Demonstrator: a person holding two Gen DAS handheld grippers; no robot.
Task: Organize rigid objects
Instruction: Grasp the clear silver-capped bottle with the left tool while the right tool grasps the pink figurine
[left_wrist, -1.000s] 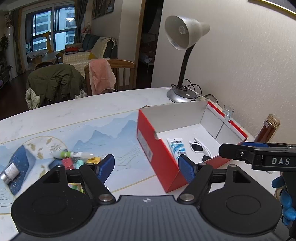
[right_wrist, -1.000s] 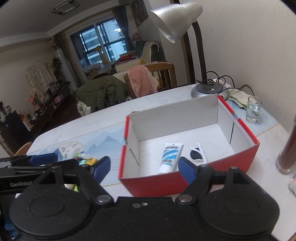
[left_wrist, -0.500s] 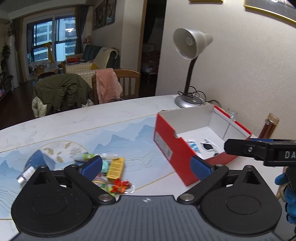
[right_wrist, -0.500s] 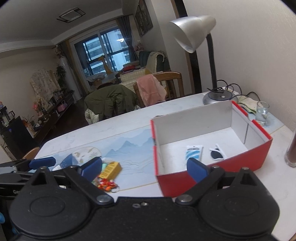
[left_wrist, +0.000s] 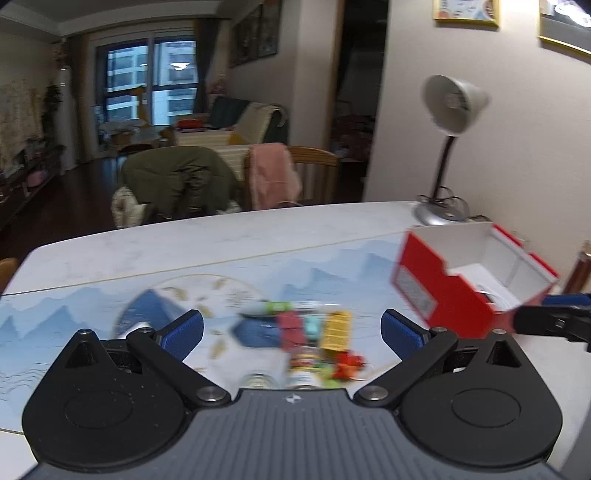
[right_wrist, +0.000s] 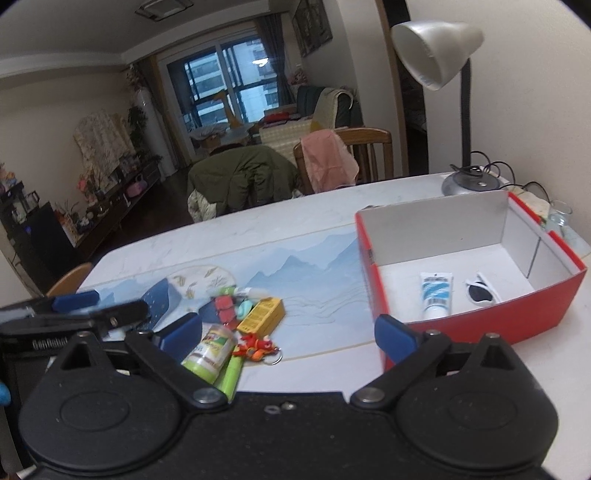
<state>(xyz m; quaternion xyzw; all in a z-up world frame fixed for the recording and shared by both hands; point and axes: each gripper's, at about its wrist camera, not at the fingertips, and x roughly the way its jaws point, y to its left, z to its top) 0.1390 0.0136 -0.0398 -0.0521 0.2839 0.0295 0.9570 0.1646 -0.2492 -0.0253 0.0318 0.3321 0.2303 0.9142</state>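
Observation:
A red box (right_wrist: 480, 325) (left_wrist: 443, 295) with a white inside stands on the table's right side, holding a blue-and-white tube (right_wrist: 436, 293) and white sunglasses (right_wrist: 482, 293). To its left lies a heap of small items: a yellow carton (right_wrist: 262, 314) (left_wrist: 334, 328), a green-lidded jar (right_wrist: 210, 352), a red-orange keychain (right_wrist: 256, 345), a red block (right_wrist: 224, 306) and a marker (left_wrist: 269, 307). My right gripper (right_wrist: 286, 332) is open and empty, between heap and box. My left gripper (left_wrist: 291, 332) is open over the blurred heap, gripping nothing.
A grey desk lamp (right_wrist: 439, 48) stands at the table's far right with its cables. A glass (right_wrist: 559, 218) and a brown bottle (left_wrist: 580, 269) sit right of the box. A dark blue pouch (right_wrist: 159, 299) lies left of the heap. Chairs with clothing (right_wrist: 243, 177) stand behind.
Both grippers swung left from the box toward the heap, so the box slid right in both views. Both sets of jaws spread wider. The tube and sunglasses stayed in the box.

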